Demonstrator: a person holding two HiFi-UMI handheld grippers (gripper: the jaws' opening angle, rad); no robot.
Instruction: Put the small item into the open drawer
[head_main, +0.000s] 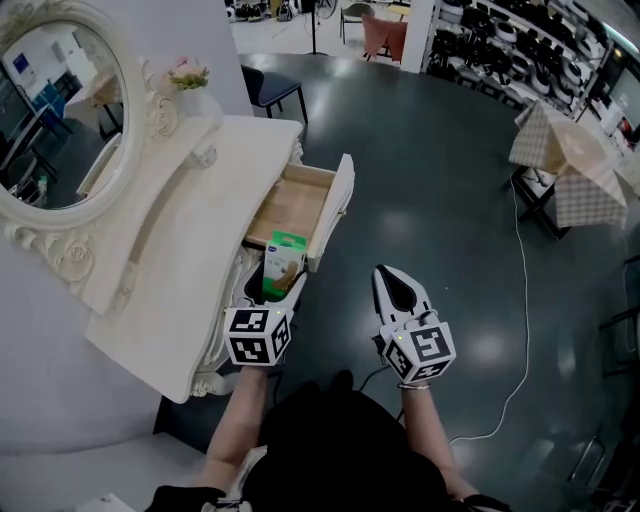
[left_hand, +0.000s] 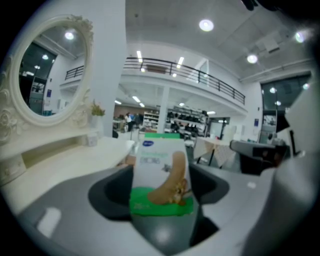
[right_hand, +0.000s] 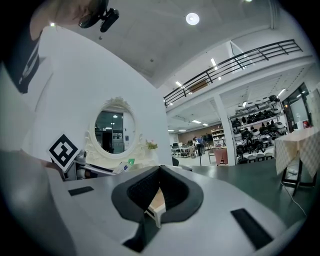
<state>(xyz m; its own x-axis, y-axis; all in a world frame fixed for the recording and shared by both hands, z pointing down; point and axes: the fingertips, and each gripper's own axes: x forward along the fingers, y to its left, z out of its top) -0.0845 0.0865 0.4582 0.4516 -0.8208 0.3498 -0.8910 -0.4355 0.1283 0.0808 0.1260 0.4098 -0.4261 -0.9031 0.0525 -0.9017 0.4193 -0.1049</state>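
Observation:
A small white and green box (head_main: 285, 250) with a foot pictured on it stands upright between the jaws of my left gripper (head_main: 270, 285), which is shut on it. The box hangs just before the near end of the open wooden drawer (head_main: 295, 203) of the white dressing table (head_main: 180, 250). In the left gripper view the box (left_hand: 159, 160) fills the middle, held by the dark pads (left_hand: 112, 192) of the left gripper (left_hand: 161, 189). My right gripper (head_main: 387, 273) is shut and holds nothing, over the dark floor to the right of the drawer front (head_main: 335, 205); its jaws meet at the tip (right_hand: 160, 168).
An oval mirror (head_main: 55, 110) and a small flower vase (head_main: 188, 78) stand on the dressing table. A dark chair (head_main: 270, 88) is behind it. A cloth-covered table (head_main: 565, 160) stands at the right, and a white cable (head_main: 522, 300) runs across the floor.

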